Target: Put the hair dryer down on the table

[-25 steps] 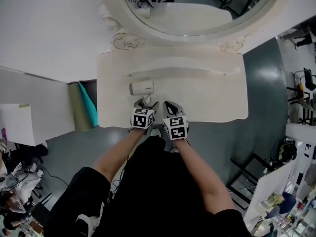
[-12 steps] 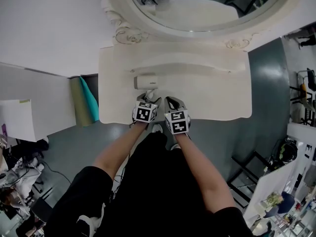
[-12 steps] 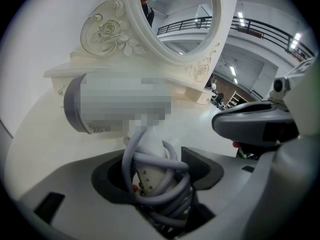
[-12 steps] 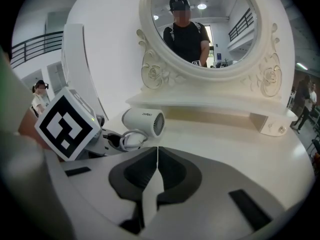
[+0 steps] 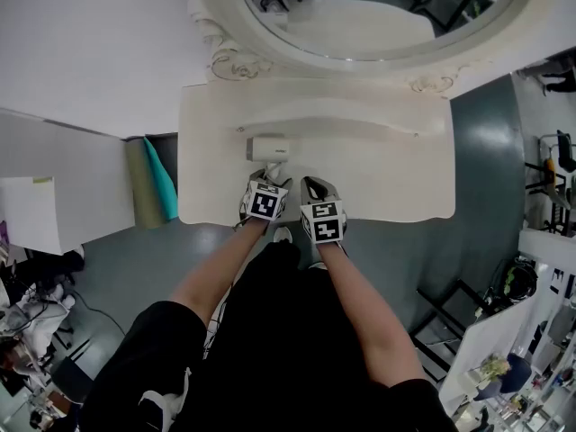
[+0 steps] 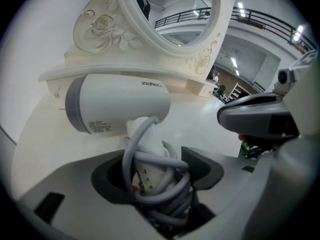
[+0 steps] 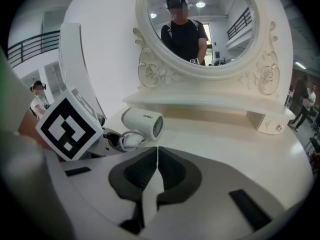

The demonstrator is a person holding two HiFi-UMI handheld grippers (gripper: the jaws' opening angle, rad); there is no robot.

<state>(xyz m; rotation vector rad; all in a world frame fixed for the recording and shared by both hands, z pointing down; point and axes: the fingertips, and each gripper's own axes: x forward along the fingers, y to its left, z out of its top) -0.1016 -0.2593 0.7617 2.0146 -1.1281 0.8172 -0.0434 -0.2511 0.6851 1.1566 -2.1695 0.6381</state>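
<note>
The white cylindrical hair dryer lies crosswise over the cream-painted wooden dressing table, directly ahead of the left gripper. The right gripper is just beside the left gripper, at the table's front edge.

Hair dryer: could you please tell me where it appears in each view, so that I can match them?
Head view: the hair dryer shows over the vanity table, left of centre.
Left gripper view: centre-left, large, cord wound round its handle.
Right gripper view: left of centre, small, below the mirror.
Shared landmark: the oval mirror, behind the dryer in every view.
</note>
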